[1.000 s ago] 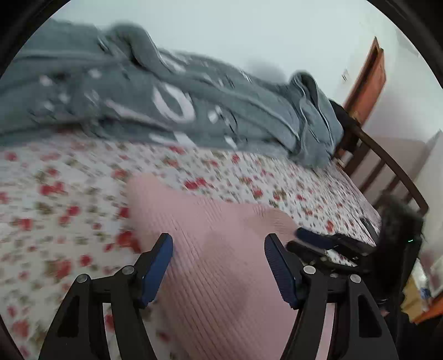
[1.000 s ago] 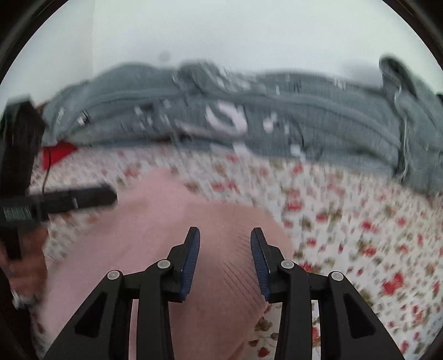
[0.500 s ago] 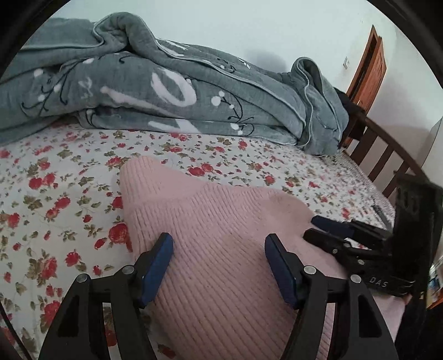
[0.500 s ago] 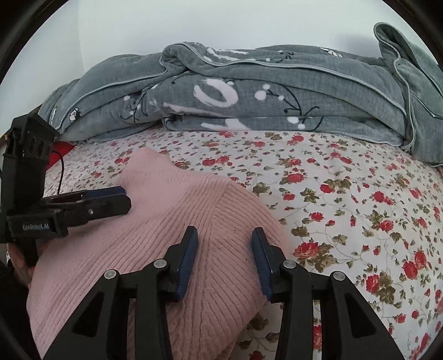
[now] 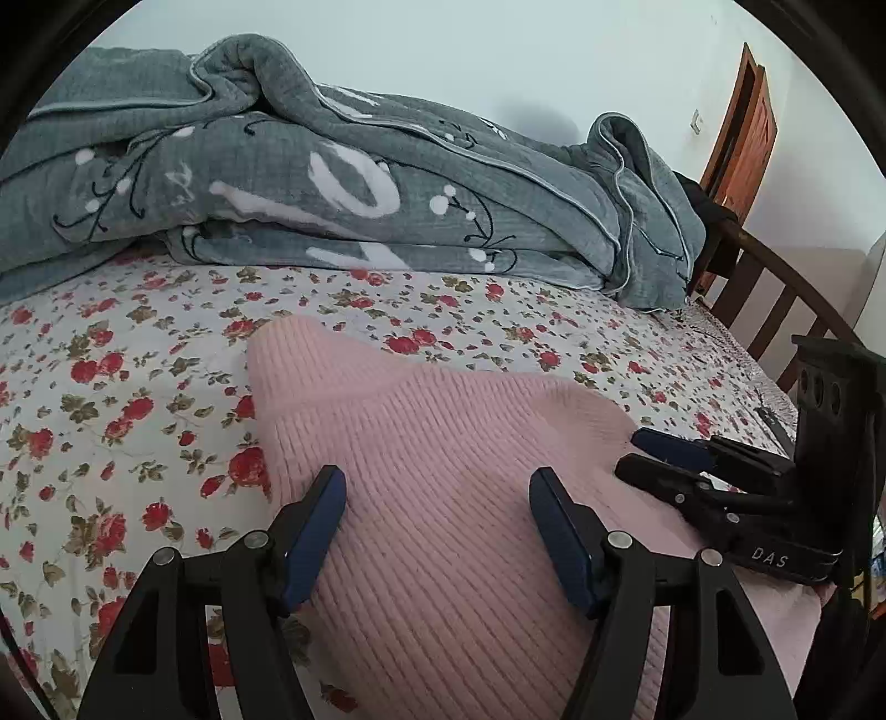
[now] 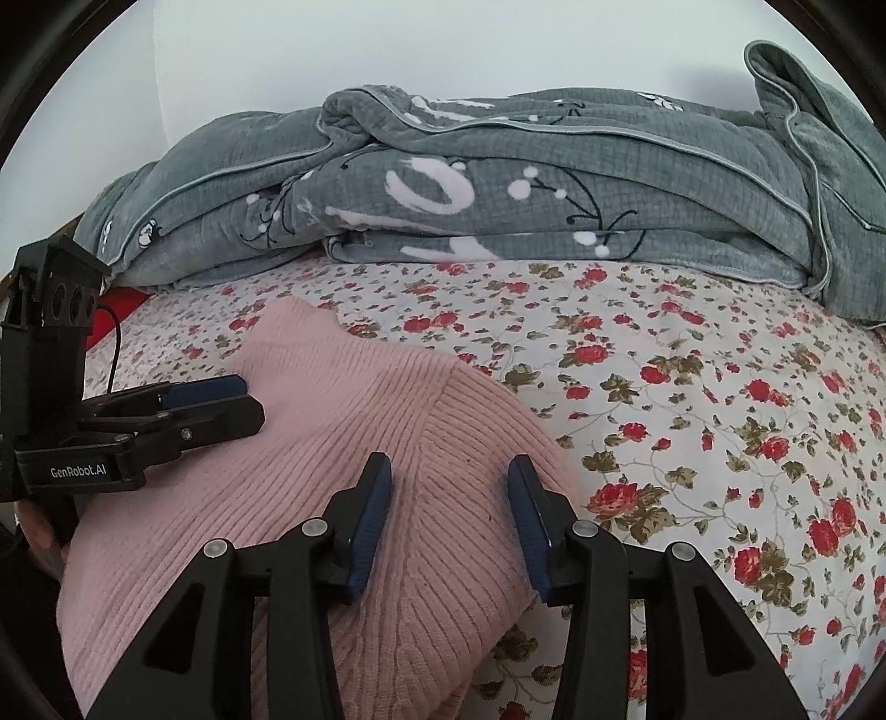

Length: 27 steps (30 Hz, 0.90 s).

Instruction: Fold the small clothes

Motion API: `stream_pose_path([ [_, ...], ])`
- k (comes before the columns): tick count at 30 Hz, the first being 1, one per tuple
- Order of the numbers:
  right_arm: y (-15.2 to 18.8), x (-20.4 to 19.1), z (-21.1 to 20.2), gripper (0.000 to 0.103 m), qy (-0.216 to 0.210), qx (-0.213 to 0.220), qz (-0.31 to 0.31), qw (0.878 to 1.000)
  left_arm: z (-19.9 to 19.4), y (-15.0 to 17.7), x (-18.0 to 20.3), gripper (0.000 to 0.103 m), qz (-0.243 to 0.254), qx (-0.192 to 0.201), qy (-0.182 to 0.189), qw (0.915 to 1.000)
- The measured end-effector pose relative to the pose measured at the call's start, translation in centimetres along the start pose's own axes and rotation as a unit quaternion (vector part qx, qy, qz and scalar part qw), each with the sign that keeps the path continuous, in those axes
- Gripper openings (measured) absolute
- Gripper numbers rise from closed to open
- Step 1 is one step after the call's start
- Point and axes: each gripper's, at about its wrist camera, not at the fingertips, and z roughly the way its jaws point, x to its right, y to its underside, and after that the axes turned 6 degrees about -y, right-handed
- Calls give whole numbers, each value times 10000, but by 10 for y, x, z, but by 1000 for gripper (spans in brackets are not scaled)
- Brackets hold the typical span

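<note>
Garment: pink ribbed knit sweater (image 5: 443, 471), folded, lying on the floral bedsheet (image 5: 111, 399) at the near edge of the bed; a narrow cuff or collar end points toward the blanket.
Garment, right wrist view: same pink ribbed knit sweater (image 6: 343, 443); a diagonal seam runs up between the fingers; its rounded right edge lies just past the right-hand pad.
Left gripper (image 5: 437, 531): released; blue pads stand wide apart over the sweater, knit visible between them, neither pad pressing on it. Seen from the side in the right wrist view (image 6: 243, 399), tips over the sweater's left part.
Right gripper (image 6: 448, 515): released; jaws have just been opening, the sweater lies below and between them, and the pads do not pinch it. Seen in the left wrist view (image 5: 637, 454), tips at the sweater's right edge.
Bedsheet: white with red roses and olive leaves; bare to the left, right and beyond the sweater.
Blanket: grey blanket (image 5: 332, 183) with white lettering, heaped along the far side against the white wall (image 5: 443, 50), well apart from the sweater.
Bed frame: dark wooden rail (image 5: 775, 299) at the right; brown door (image 5: 742, 133) behind it.
Change since earlier frames: right jaws wider than a second ago; left jaws at the same spread; sweater in the same place; views now sharp, then blurred.
</note>
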Motion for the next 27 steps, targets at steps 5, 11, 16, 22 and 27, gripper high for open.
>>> stream_pose_path([
  [5,-1,-2,-18,44,-63,296,-14,9995,-14,6,8,67,114,128,-329,9993],
  [11,17,-38,-66,48,-471,748,-592,9943,-57,33,32,70,286,424,-602,9969],
  [16,57,-55,-78,48,-117,489,-577,9971,-92,74,44,71,-155,543,-855,9947],
  [22,80,-43,-123,49,178,207,-114,9996,-137,105,54,70,-493,302,-1234,9907],
  [27,78,-49,-178,49,631,85,222,9977,-186,110,68,70,-642,392,-1484,9861],
])
